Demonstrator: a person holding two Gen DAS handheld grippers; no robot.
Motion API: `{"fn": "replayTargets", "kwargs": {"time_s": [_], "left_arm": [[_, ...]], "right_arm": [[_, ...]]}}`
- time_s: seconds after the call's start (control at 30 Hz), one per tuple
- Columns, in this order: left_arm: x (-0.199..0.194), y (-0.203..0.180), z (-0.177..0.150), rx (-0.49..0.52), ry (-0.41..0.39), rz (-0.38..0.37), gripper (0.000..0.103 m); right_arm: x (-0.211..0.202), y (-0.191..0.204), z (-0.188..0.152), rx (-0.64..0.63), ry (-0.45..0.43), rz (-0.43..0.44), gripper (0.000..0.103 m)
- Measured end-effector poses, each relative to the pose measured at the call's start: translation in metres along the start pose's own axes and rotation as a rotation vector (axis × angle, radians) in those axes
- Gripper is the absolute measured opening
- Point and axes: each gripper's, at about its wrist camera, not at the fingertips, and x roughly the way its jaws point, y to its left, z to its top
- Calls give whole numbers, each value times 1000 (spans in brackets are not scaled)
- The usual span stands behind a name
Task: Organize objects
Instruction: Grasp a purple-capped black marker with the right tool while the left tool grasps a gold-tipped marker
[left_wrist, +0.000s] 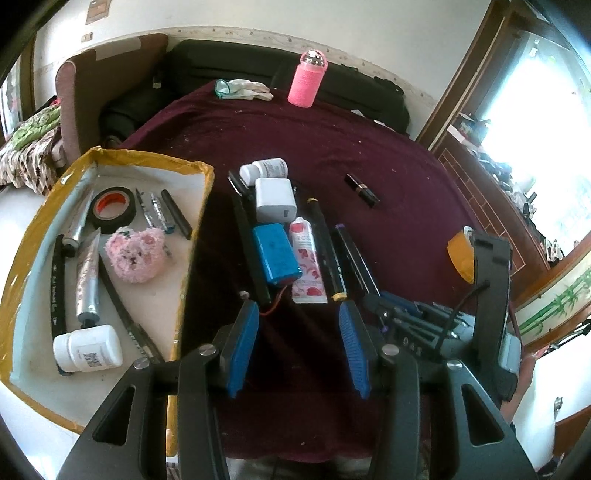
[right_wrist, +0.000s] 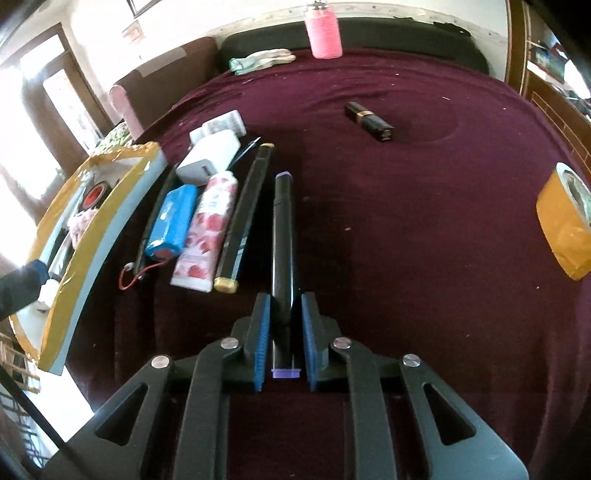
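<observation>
Right tool (right_wrist: 283, 325): its blue pads are sitting against both sides of a black marker with a purple end cap (right_wrist: 283, 236), clenching it near its near end; the marker is lying lengthwise on the maroon cloth of the desk (right_wrist: 424, 277), pointing away.

Left tool (left_wrist: 298, 343): released, jaws standing apart with nothing between them, hovering over the cloth just near of the row of items.

Row lying left of the marker, running right to left:
- black pen with gold tip (right_wrist: 245, 218), just beside the marker
- rose-print tube (right_wrist: 207, 225)
- blue battery pack (right_wrist: 171, 225) trailing a red wire
- white charger block (right_wrist: 208, 158) lying farther back, with a white pill bottle (right_wrist: 221, 125) beyond it

Left of the row, the tray with yellow-taped rim (left_wrist: 201, 206) is holding a black tape roll (left_wrist: 112, 208), a pink fuzzy toy (left_wrist: 135, 254), silver tubes (left_wrist: 86, 280), pens and another white bottle (left_wrist: 88, 349).

Right side: a roll of tan tape (right_wrist: 567, 221) is standing on edge, well apart from the row. Mid-far: a black lipstick case (right_wrist: 369, 120) is lying alone. Far edge: a pink bottle (right_wrist: 325, 33) is standing upright, with a pale glove (right_wrist: 260, 59) lying to its left.
</observation>
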Motion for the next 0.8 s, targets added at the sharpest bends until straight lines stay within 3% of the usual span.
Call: {"fn": "replayTargets", "kwargs": {"time_s": [0.33,0.57,0.8], "left_arm": [[14,-21,6,46,23,7,40],[41,-44,20,100,58,-8,40],[79,-63,44,155,107,0,40]], "right_arm": [[12,-9,19,7,0,58,12],[-1,-47,21,96,-24,-18,12],[-4,-58,18,131,-72,17,12]]}}
